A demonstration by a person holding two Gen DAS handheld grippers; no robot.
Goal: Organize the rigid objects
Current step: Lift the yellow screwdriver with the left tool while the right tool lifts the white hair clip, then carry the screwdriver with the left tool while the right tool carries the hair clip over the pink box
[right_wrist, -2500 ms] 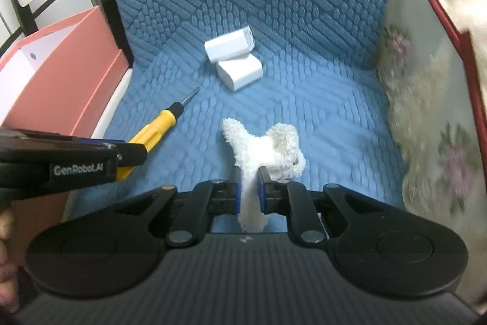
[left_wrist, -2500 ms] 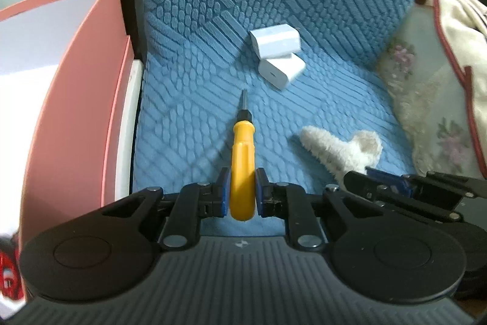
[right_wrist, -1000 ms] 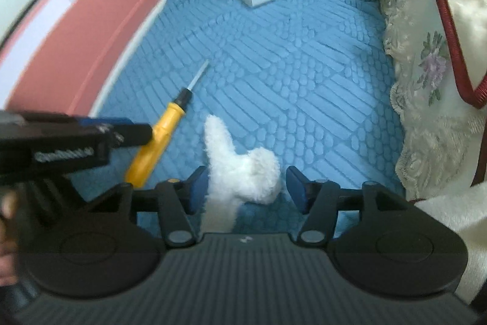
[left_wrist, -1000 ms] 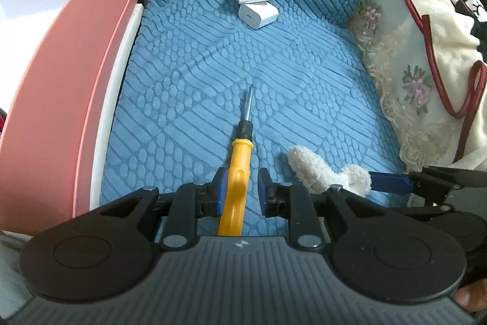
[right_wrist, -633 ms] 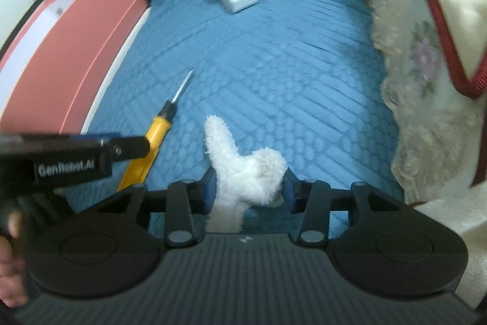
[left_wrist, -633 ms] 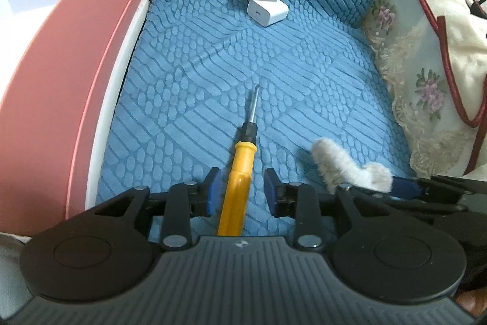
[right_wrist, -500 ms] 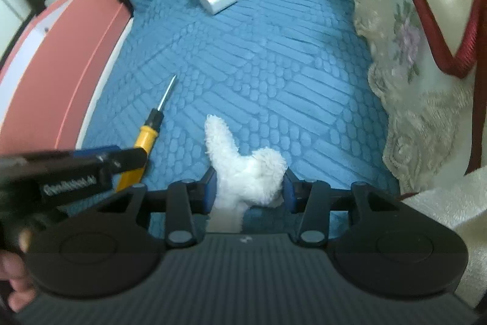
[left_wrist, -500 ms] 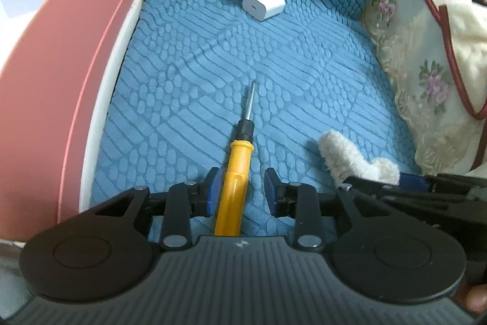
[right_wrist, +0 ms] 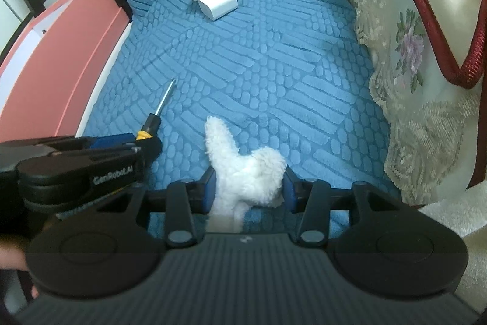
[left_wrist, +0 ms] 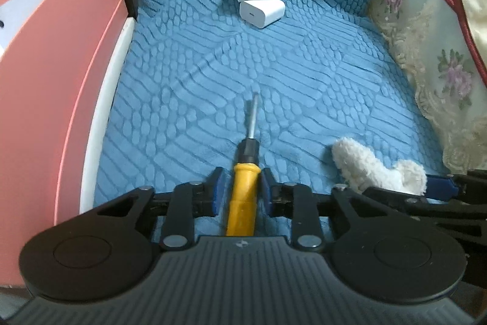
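Left tongs (left_wrist: 240,191) closed on the yellow handle of the screwdriver (left_wrist: 243,197), blue pads (left_wrist: 216,191) pressing both sides; shaft points away across the blue quilted cushion (left_wrist: 304,75). From the right wrist view the left tongs (right_wrist: 143,142) cover most of the handle, only the black collar and metal tip show. Right tongs (right_wrist: 249,188) about half open, clamped on the fluffy white plush piece (right_wrist: 243,166), pads touching its sides.

Risks, as judgement:
- Grip on the screwdriver sits low on the handle, so the long shaft is free to swing; tip could snag the cushion pile on the lift.
- Handle is smooth and round, could roll or slide out if the tongs tilt.
- Plush piece is soft, compresses, may slip; it also isn't rigid, so sorting it with the rigid items would be a mistake.
- The two tongs are near each other; a crossing move could knock them together.
- Two white chargers (left_wrist: 258,3) sit touching at the back of the cushion, well apart from both tongs; not yet handled.
- Pink box (left_wrist: 45,99) stands at the left edge, likely the drop spot; its tall wall could catch the shaft.

Writing: "GenRobot.AI" on the left tongs body in the right wrist view. No other readable text.
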